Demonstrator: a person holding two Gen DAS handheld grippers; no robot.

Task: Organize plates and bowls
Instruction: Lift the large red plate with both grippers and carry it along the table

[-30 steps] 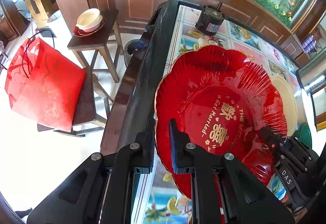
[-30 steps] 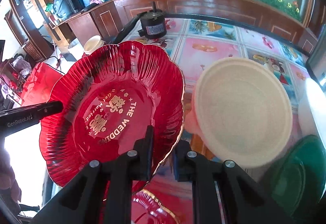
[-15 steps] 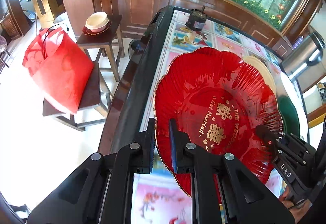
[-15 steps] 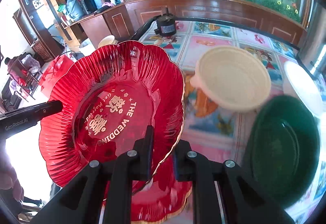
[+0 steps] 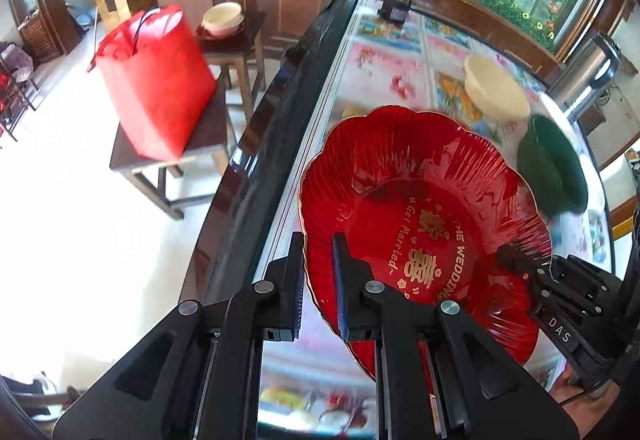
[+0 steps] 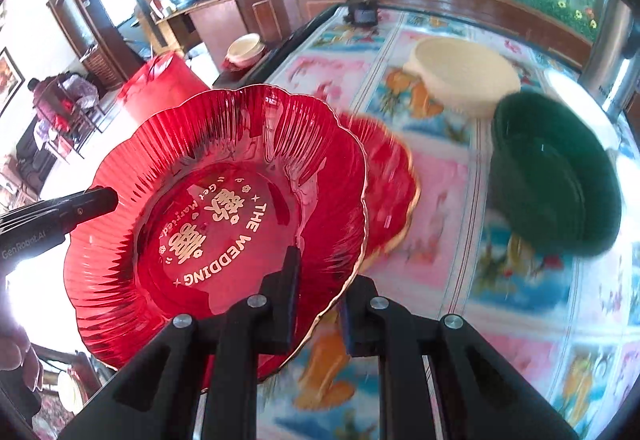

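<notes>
A red scalloped wedding plate [image 5: 424, 224] with gold lettering is held in the air over the table, also in the right wrist view [image 6: 216, 216]. My left gripper [image 5: 318, 280] is shut on its left rim. My right gripper [image 6: 318, 292] is shut on its opposite rim. A second red plate [image 6: 390, 184] lies on the table beneath and beyond it. A cream bowl [image 6: 464, 76] and a dark green bowl [image 6: 556, 176] stand on the table behind; both also show in the left wrist view, cream [image 5: 494, 88] and green [image 5: 552, 168].
The table [image 6: 440, 168] has a glossy picture cloth and a black left edge [image 5: 272, 144]. A small motor [image 5: 396, 6] sits at its far end. A steel urn [image 5: 584, 80] stands at the right. Stools beside the table hold a red bag [image 5: 156, 80] and another bowl [image 5: 222, 18].
Both grippers have risen and pulled back with the red plate. The second red plate under it and the green bowl have come into fuller view.
</notes>
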